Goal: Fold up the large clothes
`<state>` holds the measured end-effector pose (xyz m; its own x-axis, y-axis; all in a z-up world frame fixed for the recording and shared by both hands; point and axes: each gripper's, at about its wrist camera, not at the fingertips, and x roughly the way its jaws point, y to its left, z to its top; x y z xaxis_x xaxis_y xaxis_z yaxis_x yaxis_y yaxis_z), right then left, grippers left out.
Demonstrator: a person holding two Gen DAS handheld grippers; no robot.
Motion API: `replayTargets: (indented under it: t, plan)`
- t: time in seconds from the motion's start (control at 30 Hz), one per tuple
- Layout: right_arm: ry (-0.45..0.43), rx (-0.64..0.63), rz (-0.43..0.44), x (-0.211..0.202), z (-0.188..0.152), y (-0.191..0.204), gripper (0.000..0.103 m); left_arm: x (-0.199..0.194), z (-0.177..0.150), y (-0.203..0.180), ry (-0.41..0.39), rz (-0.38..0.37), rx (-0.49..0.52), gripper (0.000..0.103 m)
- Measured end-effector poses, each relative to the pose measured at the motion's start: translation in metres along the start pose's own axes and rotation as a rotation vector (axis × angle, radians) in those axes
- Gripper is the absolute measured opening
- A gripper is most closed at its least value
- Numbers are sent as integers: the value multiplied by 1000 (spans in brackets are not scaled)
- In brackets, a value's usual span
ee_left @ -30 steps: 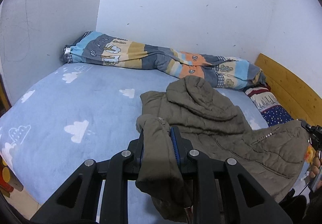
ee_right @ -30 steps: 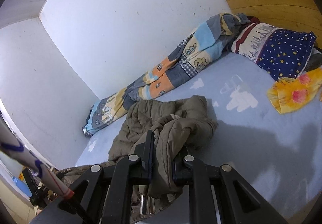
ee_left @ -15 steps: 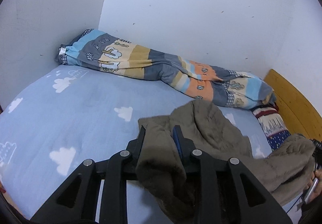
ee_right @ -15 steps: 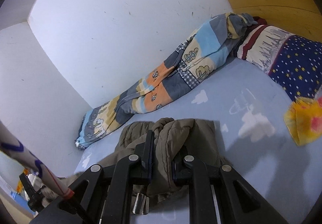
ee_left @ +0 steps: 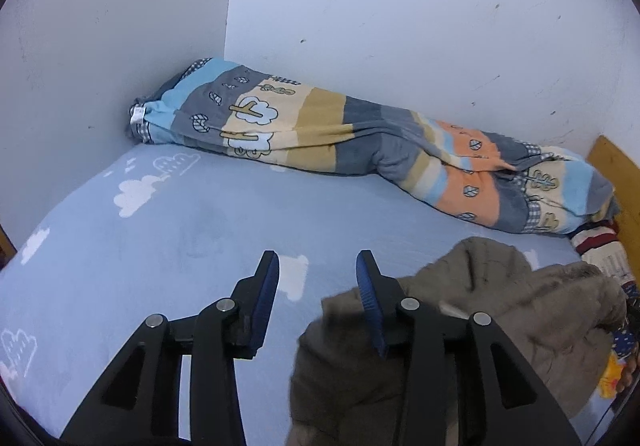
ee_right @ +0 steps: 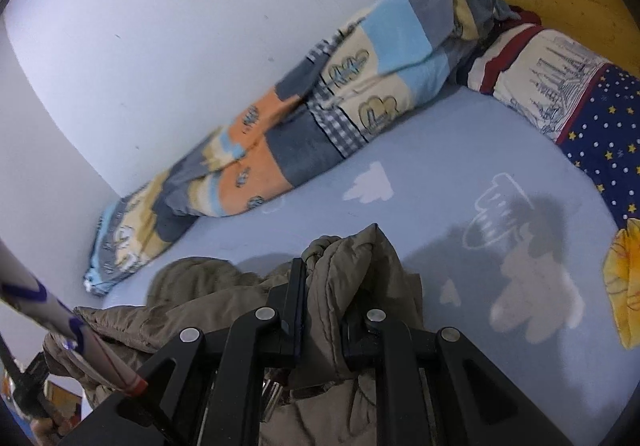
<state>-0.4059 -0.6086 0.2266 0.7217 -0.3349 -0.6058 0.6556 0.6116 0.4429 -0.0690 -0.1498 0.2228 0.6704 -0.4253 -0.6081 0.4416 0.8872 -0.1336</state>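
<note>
The left gripper point(ee_left: 316, 278) is opening, nothing between its jaws; the jacket point(ee_left: 500, 318) is slumping at lower right on the bed point(ee_left: 200, 230). The right gripper point(ee_right: 324, 302) is clamping a jacket fold at bottom centre. Freed fabric could bunch, spoiling the fold.

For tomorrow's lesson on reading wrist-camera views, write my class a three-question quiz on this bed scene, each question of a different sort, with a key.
1. True or false: the left hand-held gripper has fabric between its pads.
2. What does the right hand-held gripper grip? A) rolled striped quilt B) olive padded jacket C) starry pillow
3. Fill in: the blue bedsheet is printed with white ____.

Key: 1 false, its jaws are opening with nothing between them. 2 B. 3 clouds.
</note>
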Motion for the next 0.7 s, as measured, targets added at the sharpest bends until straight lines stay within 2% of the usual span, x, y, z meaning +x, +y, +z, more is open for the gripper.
replayTargets:
  t: [0.07,0.17,0.33,0.47,0.57,0.7]
  plan:
    - [13,9,-25,19,2,-4,14,9,2,0,0,17,6,40]
    - [30,29,-52,39,5,-11,14,19,-1,-4,14,-11,5,40]
    - [75,72,-63,63,10,-20,16,35,-14,-29,50,-55,60,41]
    - [124,122,-2,66,14,-27,23,48,-27,-55,94,-89,107,41]
    - [119,130,50,54,18,-29,27,55,-37,-73,124,-107,152,41]
    - [105,176,140,35,22,-33,38,59,-46,-94,131,-114,205,42]
